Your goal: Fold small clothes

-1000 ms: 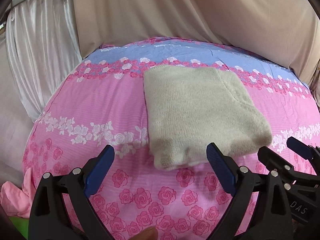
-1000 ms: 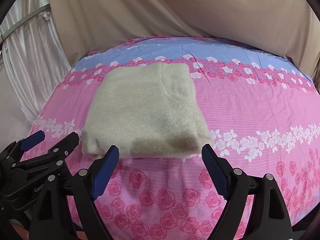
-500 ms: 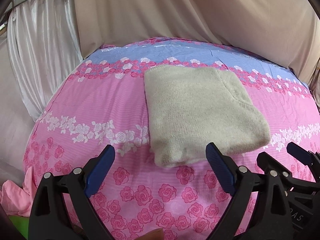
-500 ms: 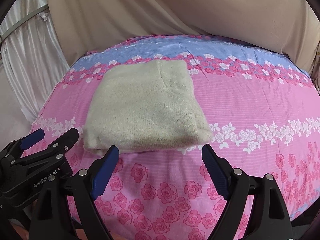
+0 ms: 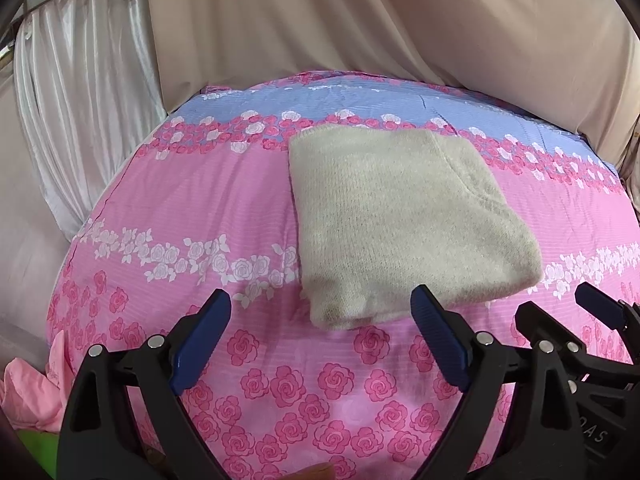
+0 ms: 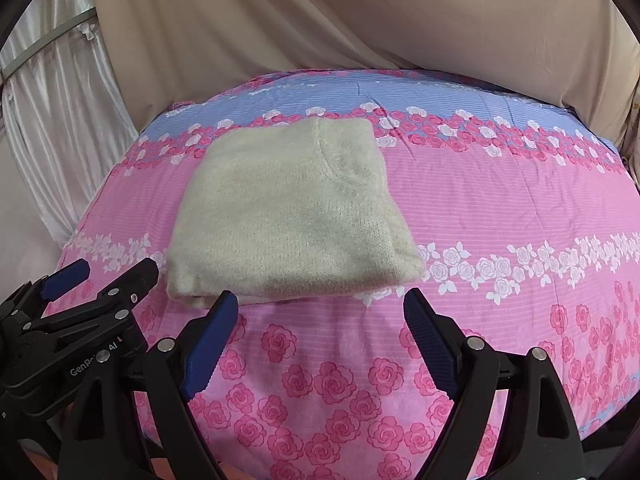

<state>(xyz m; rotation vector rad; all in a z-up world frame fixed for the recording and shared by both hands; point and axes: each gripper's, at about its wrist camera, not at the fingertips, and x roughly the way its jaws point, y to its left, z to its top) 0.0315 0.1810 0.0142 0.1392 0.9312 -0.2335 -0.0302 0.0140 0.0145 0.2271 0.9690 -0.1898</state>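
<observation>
Lying folded on the bed (image 5: 224, 200), the cream sweater (image 5: 400, 216) rests near its blue far band. The left gripper (image 5: 320, 340) and right gripper (image 6: 320, 332) hover just short of the sweater's near edge, jaws released, nothing between them.

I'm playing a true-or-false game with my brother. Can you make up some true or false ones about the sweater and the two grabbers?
1. The cream sweater lies folded on the flowery bedsheet. True.
2. The left gripper is pinching the sweater. False: it is open, holding nothing.
3. The right gripper is open and empty. True.
4. The sweater lies on plain white cloth. False: the bedsheet is pink and blue with roses.
5. Beige cloth hangs behind the bed. True.
</observation>
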